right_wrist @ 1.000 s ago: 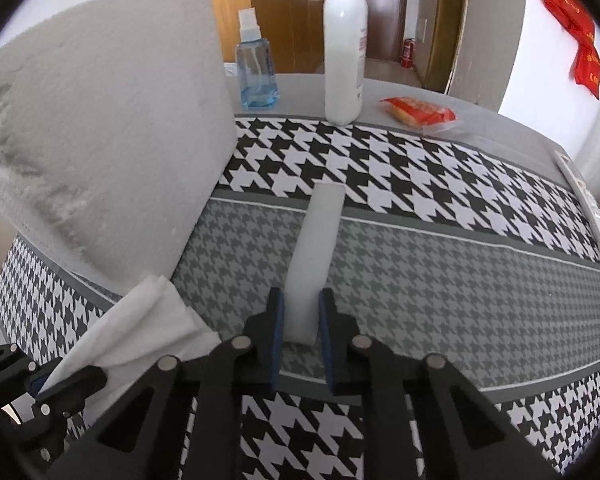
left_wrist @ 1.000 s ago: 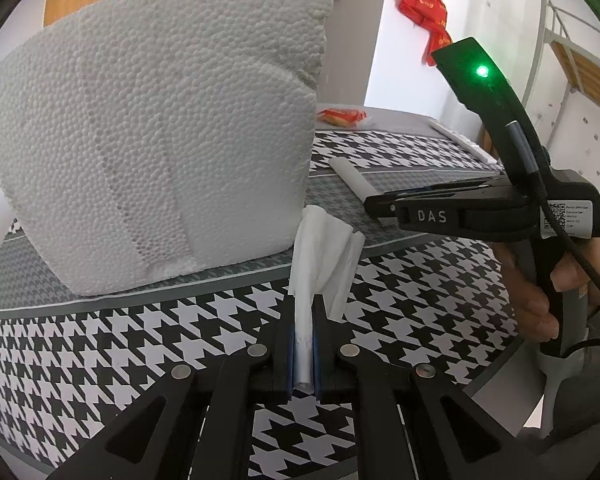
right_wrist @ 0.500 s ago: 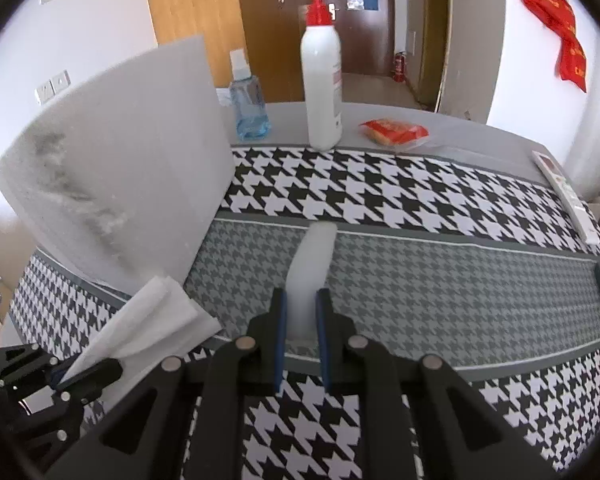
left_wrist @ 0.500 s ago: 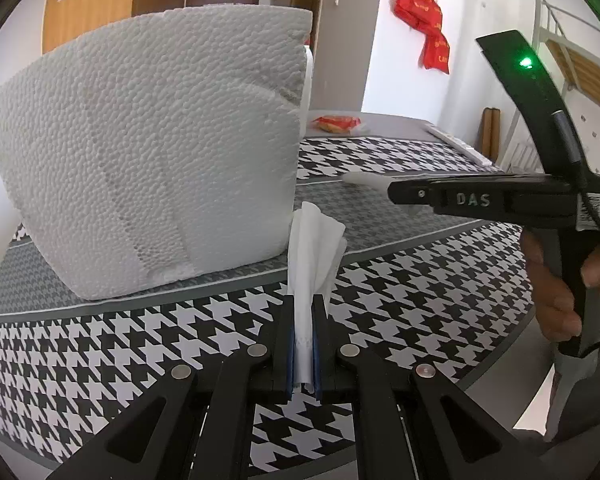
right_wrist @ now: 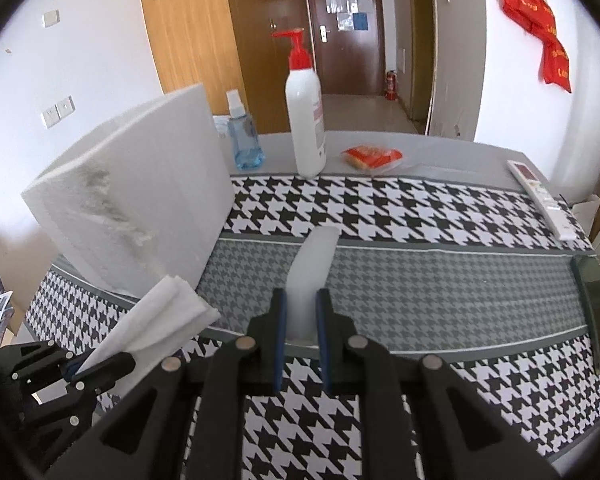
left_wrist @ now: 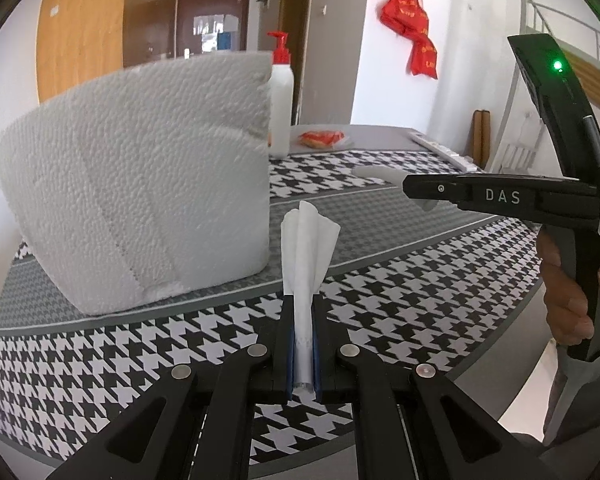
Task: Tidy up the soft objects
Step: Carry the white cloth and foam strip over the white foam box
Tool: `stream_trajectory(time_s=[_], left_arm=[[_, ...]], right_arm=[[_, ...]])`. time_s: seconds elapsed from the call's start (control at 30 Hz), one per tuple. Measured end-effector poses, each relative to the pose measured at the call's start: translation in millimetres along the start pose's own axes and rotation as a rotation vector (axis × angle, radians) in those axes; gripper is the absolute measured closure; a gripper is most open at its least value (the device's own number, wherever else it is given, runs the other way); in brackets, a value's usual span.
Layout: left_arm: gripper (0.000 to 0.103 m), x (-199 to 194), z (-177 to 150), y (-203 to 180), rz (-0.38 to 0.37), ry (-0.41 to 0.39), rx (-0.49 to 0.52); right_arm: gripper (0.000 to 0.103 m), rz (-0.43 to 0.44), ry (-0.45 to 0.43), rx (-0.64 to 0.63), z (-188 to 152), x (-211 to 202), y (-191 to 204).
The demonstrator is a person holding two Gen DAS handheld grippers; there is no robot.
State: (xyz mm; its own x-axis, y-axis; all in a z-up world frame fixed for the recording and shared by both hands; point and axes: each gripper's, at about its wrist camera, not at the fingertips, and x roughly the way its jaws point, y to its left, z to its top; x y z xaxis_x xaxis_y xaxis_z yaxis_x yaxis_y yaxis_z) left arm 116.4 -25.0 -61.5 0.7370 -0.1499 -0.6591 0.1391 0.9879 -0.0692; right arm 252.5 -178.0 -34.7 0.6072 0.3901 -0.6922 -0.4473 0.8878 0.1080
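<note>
My left gripper (left_wrist: 303, 304) is shut on a folded white paper tissue (left_wrist: 308, 240) that stands up out of the jaws, just right of a big white styrofoam block (left_wrist: 140, 200). My right gripper (right_wrist: 302, 300) is shut on a flat white foam strip (right_wrist: 312, 264), lifted off the houndstooth tablecloth (right_wrist: 420, 216). In the right wrist view the left gripper (right_wrist: 96, 364) with the tissue (right_wrist: 160, 320) sits low at the left, beside the styrofoam block (right_wrist: 140, 200). The left wrist view has the right gripper (left_wrist: 416, 190) at the right, the foam strip (left_wrist: 376, 174) sticking out of it.
At the table's far side stand a white pump bottle with a red top (right_wrist: 305, 120), a blue spray bottle (right_wrist: 244, 140) and a red snack packet (right_wrist: 374, 156). A white remote (right_wrist: 540, 196) lies far right, a dark flat object (right_wrist: 596, 300) at the right edge. A hand (left_wrist: 572, 288) holds the right gripper's handle.
Both grippers have risen with their loads. The foam strip has come up off the cloth, and the far wall, doors and bottles have come into sight. The styrofoam block looks smaller in both views.
</note>
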Motion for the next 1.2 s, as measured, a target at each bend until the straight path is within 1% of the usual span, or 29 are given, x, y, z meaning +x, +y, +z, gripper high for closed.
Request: stream_trajectory(time_s=[0.2, 0.43, 0.6, 0.77, 1.0, 1.2], left_arm=[[0.096, -12.5, 9.3, -3.5, 0.010, -0.035, 0.029], [0.096, -19.8, 27.7, -8.9, 0.025, -0.070, 0.062], [0.096, -32.4, 43.0, -11.4, 0.038, -0.116, 0.081], [0.096, -44.2, 59.0, -8.4, 0.062, -0.172, 0.075], [0.096, -62.8, 77.0, -10.8, 0.055, -0.248, 0.078], [0.096, -65.0, 86.9, -10.6, 0.092, -0.271, 0.066]], right_arm=[[0.085, -0.004, -0.043, 0.002, 0.8, -20.6, -0.4], [0.085, -0.013, -0.101, 0.000, 6.9, -40.0, 2.1], [0.085, -0.016, -0.137, -0.004, 11.5, -49.5, 3.5], [0.085, -0.005, -0.186, -0.011, 18.7, -61.4, 6.2], [0.085, 0.005, -0.235, -0.020, 26.5, -72.9, 9.4], [0.085, 0.007, -0.264, -0.033, 29.9, -81.9, 13.7]])
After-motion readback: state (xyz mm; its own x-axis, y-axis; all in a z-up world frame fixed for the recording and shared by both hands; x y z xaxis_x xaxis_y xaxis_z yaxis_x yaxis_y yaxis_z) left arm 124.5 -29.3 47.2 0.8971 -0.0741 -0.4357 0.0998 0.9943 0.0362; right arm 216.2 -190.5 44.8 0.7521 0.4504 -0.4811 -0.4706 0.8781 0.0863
